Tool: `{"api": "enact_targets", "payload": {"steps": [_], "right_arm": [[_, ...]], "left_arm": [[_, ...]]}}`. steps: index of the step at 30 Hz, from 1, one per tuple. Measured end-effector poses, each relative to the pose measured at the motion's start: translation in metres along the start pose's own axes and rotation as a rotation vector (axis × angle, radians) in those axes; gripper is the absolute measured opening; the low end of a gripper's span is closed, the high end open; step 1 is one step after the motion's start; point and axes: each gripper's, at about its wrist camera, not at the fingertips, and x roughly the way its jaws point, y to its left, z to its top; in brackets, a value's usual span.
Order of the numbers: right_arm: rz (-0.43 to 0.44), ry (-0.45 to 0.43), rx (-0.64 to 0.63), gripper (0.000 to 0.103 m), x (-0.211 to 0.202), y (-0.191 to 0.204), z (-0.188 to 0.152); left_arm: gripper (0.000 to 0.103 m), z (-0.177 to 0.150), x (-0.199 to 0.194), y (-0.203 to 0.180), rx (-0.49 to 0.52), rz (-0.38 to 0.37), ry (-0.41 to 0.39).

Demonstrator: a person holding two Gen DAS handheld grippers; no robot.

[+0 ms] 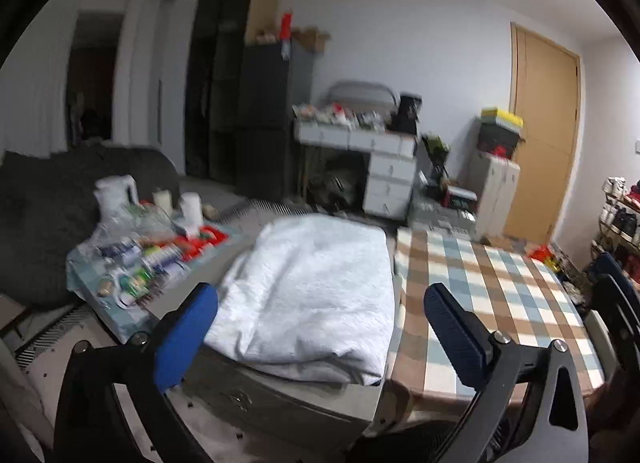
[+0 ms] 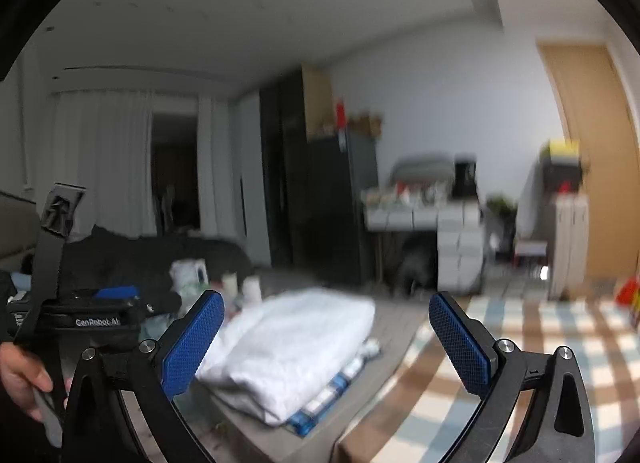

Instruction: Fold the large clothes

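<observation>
A folded white garment (image 1: 312, 291) lies on a low grey cabinet (image 1: 280, 403) beside a checked table. My left gripper (image 1: 320, 291) hangs in front of and above it, open, with nothing between its blue pads (image 1: 184, 335). The right wrist view is blurred. There the white garment (image 2: 292, 347) rests on a folded blue-patterned cloth (image 2: 320, 403). My right gripper (image 2: 326, 298) is open and empty, pointing level over the pile. At the left of that view a hand (image 2: 20, 379) holds the left tool's black housing (image 2: 100, 321).
A checked tablecloth (image 1: 500, 303) covers the table to the right. Bottles and packets (image 1: 140, 263) crowd a mat to the left, before a dark sofa (image 1: 48, 223). Behind stand a white drawer desk (image 1: 384, 179), a wooden door (image 1: 544, 135), a shoe rack (image 1: 620, 215) and a dark chair (image 1: 616, 295).
</observation>
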Motion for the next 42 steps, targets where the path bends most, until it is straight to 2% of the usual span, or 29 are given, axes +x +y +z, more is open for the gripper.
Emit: {"api": "enact_targets", "payload": {"steps": [2, 3, 8, 10, 14, 19, 24, 42], "right_arm": [[0.044, -0.020, -0.020, 0.103, -0.012, 0.009, 0.003], [0.032, -0.011, -0.020, 0.103, -0.015, 0.014, 0.003], [0.075, 0.081, 0.094, 0.103, -0.019, 0.017, -0.001], [0.073, 0.098, 0.081, 0.103, -0.019, 0.022, -0.004], [0.038, 0.102, 0.019, 0.103, -0.020, 0.032, -0.012], [0.047, 0.141, 0.085, 0.103, -0.017, 0.029, -0.022], [0.033, 0.147, 0.095, 0.103, -0.019, 0.027, -0.023], [0.013, 0.130, 0.113, 0.103, -0.031, 0.019, -0.020]], "left_arm": [[0.101, -0.004, -0.009, -0.005, 0.025, 0.006, -0.039], [0.101, -0.008, -0.010, -0.004, 0.030, 0.014, -0.049], [0.102, -0.018, -0.024, -0.004, 0.040, 0.050, -0.102], [0.102, -0.020, -0.024, -0.005, 0.055, 0.064, -0.105], [0.101, -0.020, -0.021, 0.004, 0.014, 0.050, -0.099], [0.101, -0.018, -0.009, 0.011, 0.014, 0.079, -0.101], [0.101, -0.022, -0.002, 0.011, 0.011, 0.082, -0.088], [0.102, -0.024, -0.015, -0.005, 0.045, 0.102, -0.082]]}}
